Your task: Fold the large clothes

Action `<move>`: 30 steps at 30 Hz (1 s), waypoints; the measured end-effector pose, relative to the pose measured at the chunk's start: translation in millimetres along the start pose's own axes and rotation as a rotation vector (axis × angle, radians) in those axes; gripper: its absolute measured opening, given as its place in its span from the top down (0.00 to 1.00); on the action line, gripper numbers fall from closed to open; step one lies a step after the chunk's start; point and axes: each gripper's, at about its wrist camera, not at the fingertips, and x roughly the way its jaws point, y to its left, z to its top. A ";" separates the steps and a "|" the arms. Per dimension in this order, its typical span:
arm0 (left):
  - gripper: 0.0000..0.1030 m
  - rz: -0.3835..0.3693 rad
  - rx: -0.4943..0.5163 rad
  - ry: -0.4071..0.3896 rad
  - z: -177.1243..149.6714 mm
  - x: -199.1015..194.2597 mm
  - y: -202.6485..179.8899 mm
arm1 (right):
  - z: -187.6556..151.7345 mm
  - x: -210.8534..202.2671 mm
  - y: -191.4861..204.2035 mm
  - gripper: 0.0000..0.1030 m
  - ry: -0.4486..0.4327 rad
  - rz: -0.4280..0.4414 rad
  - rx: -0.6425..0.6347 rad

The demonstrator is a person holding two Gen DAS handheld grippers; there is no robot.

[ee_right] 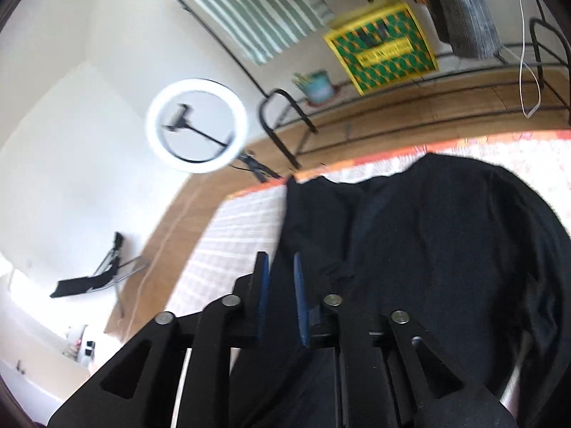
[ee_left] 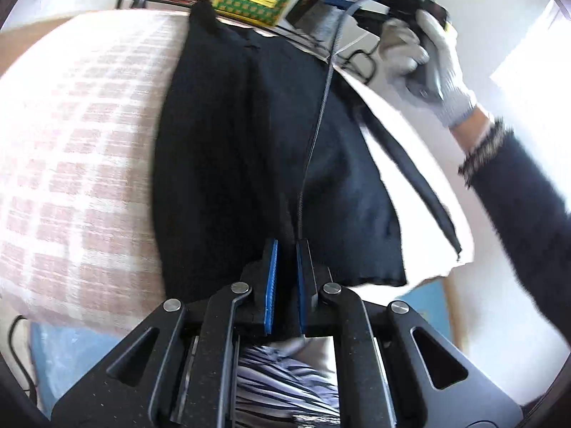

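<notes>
A large black garment point(ee_left: 232, 142) lies spread on a pink-and-white checked cover point(ee_left: 89, 125). My left gripper point(ee_left: 287, 246) sits at its near hem, blue pads almost together with black cloth pinched between them. A gloved hand point(ee_left: 439, 67) holds the right gripper's handle high at the upper right; its fingertips are hidden there. In the right wrist view, my right gripper point(ee_right: 279, 260) hovers over the garment point(ee_right: 428, 232) near its left edge. Its pads stand slightly apart and press on nothing. A narrow dark strip point(ee_left: 410, 164) of the garment trails over white fabric.
A white sheet point(ee_left: 428, 185) lies right of the garment. Beyond the cover point(ee_right: 242, 221) are wooden floor point(ee_right: 392, 117), a ring light point(ee_right: 196, 125), a yellow-green box point(ee_right: 382, 42), a potted plant point(ee_right: 317, 85) and a black metal rack point(ee_right: 285, 125). A thin cable point(ee_left: 321, 114) crosses the garment.
</notes>
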 end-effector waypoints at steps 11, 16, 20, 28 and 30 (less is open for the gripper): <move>0.94 -0.045 0.058 0.000 -15.8 -40.2 -9.0 | -63.9 -128.9 44.8 0.69 -0.059 0.045 -0.130; 0.94 0.061 -0.025 -0.027 14.3 -42.4 14.8 | -64.6 -111.5 54.3 0.69 -0.053 -0.021 -0.182; 0.94 0.142 -0.015 -0.025 41.7 -28.6 22.1 | -49.1 -64.8 64.6 0.69 -0.018 -0.071 -0.240; 0.94 0.132 -0.023 0.047 48.2 13.3 40.3 | -23.0 87.6 78.1 0.72 0.157 -0.058 -0.322; 0.94 0.132 -0.054 0.081 44.9 23.6 49.7 | -22.5 126.5 75.5 0.73 0.205 -0.082 -0.344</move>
